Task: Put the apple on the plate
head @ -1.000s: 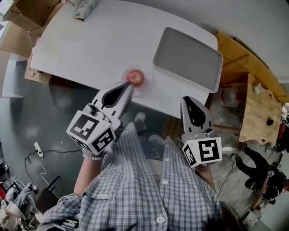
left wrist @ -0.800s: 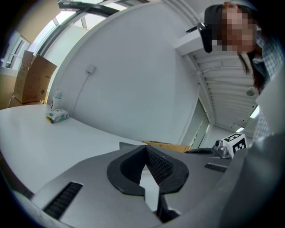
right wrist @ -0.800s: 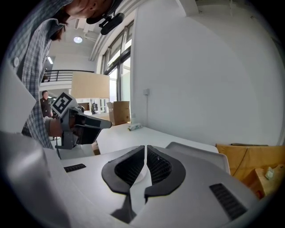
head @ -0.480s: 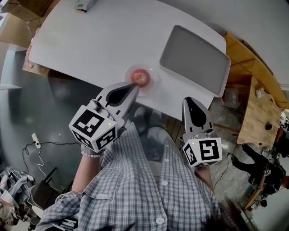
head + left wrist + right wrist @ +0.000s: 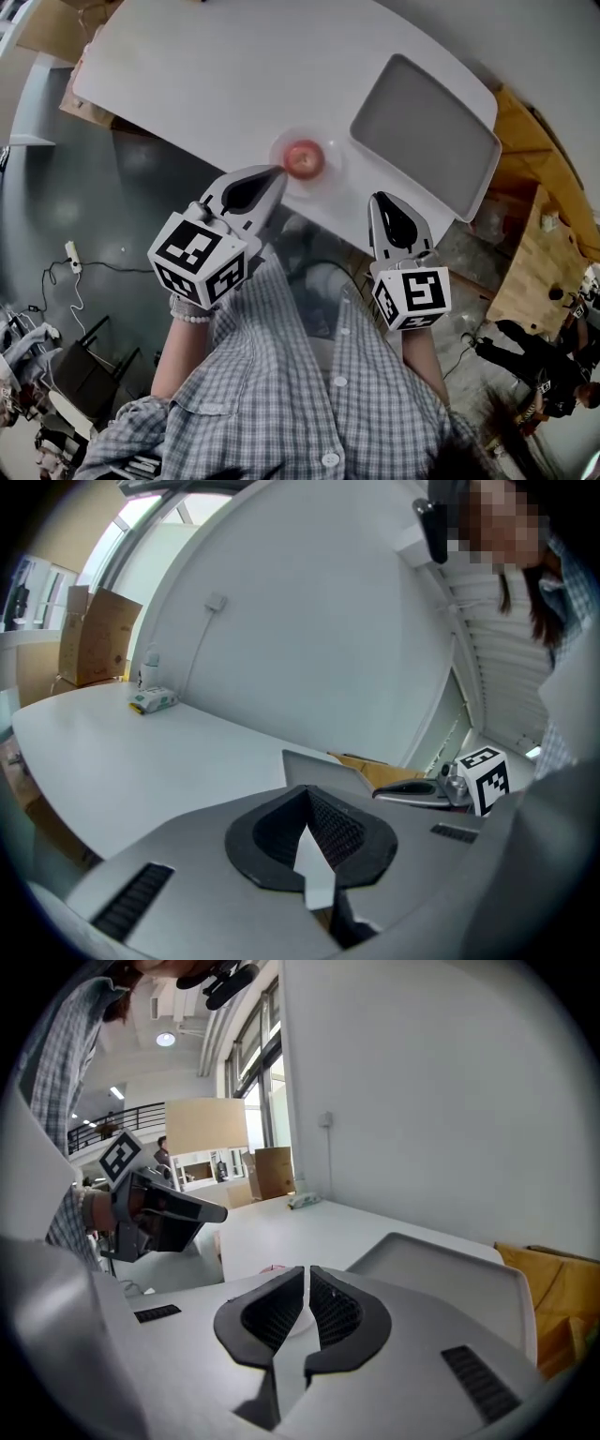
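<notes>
A red apple point(image 5: 305, 157) rests on a small round saucer near the white table's point(image 5: 206, 84) front edge. To its right lies a grey rectangular plate point(image 5: 424, 136), bare. My left gripper point(image 5: 274, 172) is shut and holds nothing, its tip just left of the apple and short of touching it. The right gripper point(image 5: 379, 201) is shut too, off the table's edge below the plate. In the left gripper view the jaws point(image 5: 307, 794) hide the apple; the plate's point(image 5: 319, 765) edge shows. Over the right gripper's point(image 5: 307, 1274) jaws, a sliver of the apple point(image 5: 272, 1267) and the plate point(image 5: 441, 1265) show.
Cardboard boxes point(image 5: 56, 23) stand past the table's far left corner. A wooden bench point(image 5: 539, 253) sits to the right. A small packet point(image 5: 150, 701) lies at the table's far end. Cables point(image 5: 80, 281) run over the grey floor on the left.
The head view has drifted, so the table sits further right in the picture. The left gripper's tip stays beside the apple, a little further from it. Both grippers remain shut.
</notes>
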Demonstrator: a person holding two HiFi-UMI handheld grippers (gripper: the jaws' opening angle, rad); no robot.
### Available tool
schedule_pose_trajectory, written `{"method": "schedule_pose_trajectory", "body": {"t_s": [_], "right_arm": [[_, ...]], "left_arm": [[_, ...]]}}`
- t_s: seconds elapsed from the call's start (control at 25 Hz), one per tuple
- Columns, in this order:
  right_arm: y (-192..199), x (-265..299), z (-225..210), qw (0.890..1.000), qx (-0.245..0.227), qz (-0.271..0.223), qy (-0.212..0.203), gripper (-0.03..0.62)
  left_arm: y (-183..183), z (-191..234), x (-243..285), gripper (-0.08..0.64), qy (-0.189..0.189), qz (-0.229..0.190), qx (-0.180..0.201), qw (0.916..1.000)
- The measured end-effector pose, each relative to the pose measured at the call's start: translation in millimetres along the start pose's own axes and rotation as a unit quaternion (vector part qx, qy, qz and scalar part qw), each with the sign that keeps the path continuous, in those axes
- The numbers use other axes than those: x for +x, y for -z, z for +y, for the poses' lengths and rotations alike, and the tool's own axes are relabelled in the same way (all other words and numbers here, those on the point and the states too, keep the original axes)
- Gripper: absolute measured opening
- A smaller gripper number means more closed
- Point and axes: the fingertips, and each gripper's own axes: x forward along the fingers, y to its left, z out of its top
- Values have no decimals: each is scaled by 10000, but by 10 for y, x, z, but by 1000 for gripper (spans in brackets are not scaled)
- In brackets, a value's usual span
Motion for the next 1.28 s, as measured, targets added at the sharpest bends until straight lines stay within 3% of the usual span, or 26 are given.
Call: {"method": "schedule_pose_trajectory", "body": {"t_s": [0.24, 0.52, 0.96, 1.28], "right_arm": [[168, 359, 3, 9980, 391, 186, -454, 32], [363, 693, 12, 9956, 469, 551, -594, 32], [879, 1092, -49, 9829, 734, 1605, -528, 32], [1051, 1221, 10, 9729, 1021, 1948, -709, 88]], "left_arm": [[164, 289, 30, 9, -362, -21, -562, 9978], [473, 695, 169, 11, -793, 341, -718, 9937], [931, 1025, 414, 11, -978, 860, -1484, 9803], [1208, 1107, 468, 11, -1171, 1147, -1601, 9734]]}}
